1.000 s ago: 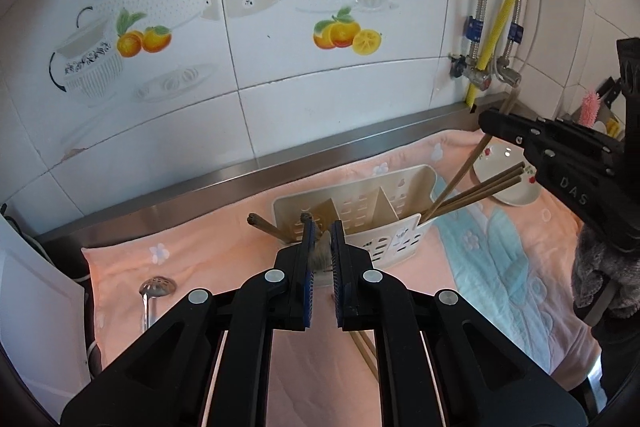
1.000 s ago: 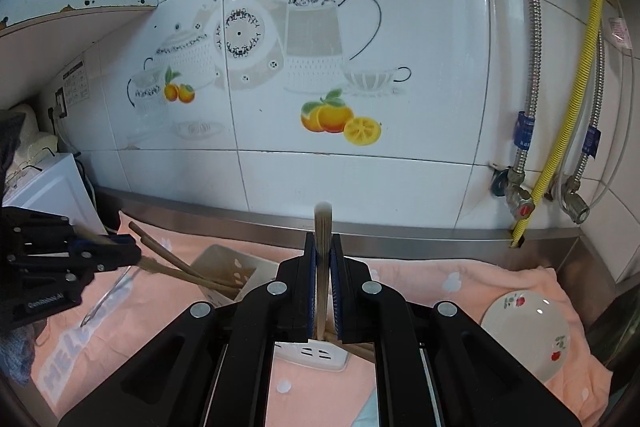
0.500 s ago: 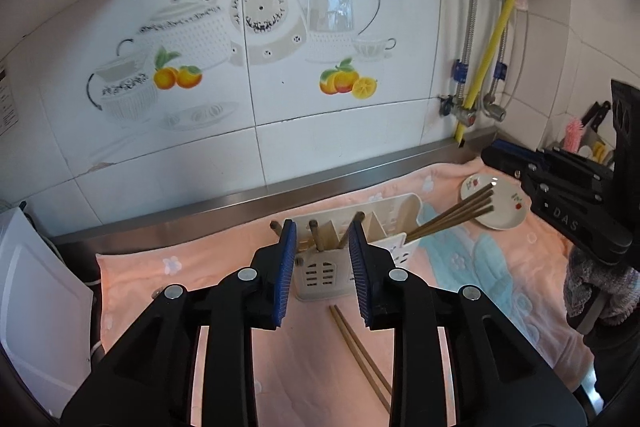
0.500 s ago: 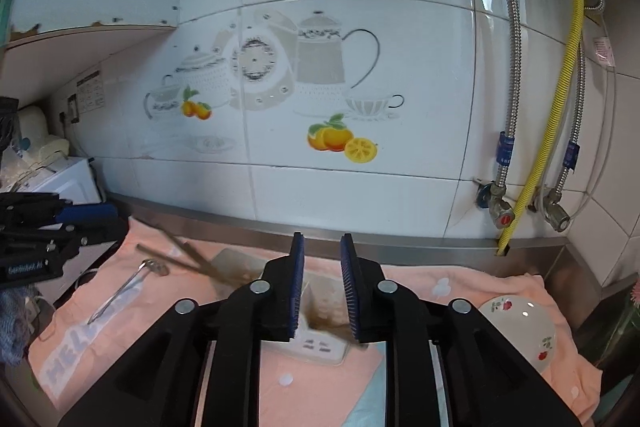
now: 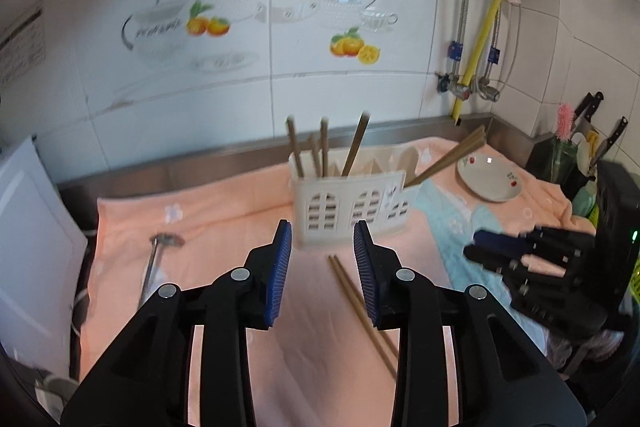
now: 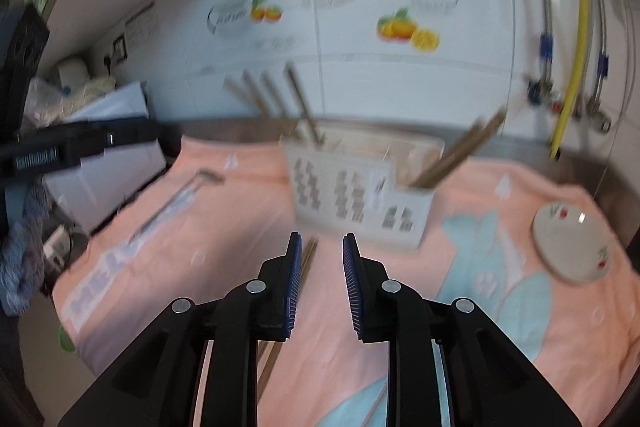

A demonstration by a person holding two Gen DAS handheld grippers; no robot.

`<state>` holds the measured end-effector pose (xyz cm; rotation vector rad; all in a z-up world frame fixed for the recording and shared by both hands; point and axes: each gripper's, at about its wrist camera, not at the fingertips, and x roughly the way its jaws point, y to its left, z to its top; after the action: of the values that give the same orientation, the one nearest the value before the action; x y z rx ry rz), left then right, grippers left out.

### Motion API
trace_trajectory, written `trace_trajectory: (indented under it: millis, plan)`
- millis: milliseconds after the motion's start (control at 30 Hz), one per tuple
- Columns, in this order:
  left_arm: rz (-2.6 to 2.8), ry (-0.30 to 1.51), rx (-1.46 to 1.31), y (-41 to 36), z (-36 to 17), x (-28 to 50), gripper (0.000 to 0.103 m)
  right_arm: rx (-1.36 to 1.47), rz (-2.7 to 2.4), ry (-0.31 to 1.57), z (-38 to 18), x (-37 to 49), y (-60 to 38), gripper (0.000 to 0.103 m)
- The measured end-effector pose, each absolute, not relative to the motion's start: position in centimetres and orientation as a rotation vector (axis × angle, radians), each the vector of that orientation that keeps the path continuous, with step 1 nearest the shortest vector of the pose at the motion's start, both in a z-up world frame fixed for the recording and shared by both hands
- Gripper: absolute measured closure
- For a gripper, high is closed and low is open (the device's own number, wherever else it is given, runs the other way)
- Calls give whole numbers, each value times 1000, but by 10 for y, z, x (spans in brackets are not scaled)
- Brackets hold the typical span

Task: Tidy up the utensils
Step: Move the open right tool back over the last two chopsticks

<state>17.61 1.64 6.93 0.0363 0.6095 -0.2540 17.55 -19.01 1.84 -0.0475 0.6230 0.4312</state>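
- left gripper [image 5: 322, 231] jaws apart, empty; white utensil holder [image 5: 348, 211] just ahead
- right gripper [image 6: 319, 241] jaws apart, empty
- loose chopsticks [image 5: 360, 307] on towel [image 5: 208, 211] below right finger
- ladle [image 5: 154, 259] ahead-left

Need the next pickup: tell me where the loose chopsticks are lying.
In the left wrist view the loose chopsticks lie flat on the pink towel, just in front of the white utensil caddy, between the two open grippers.

Both grippers released; left gripper [image 5: 322, 241] and right gripper [image 6: 319, 253] now gape empty. Chopsticks [image 5: 320, 151] now stand in holder [image 5: 352, 207]; right view blurred, probably mid-retreat.
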Motion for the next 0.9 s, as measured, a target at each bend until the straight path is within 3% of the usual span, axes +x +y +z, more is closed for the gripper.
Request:
trace_trajectory:
  millis: [567,900]
  plan:
    - [-187,694,-83,60,-1,151,66,-32,452,816,-75,151,-152,82]
    - [-170,728,-142,75,-24,145,65,-2,440,900,-103,168,-137,89]
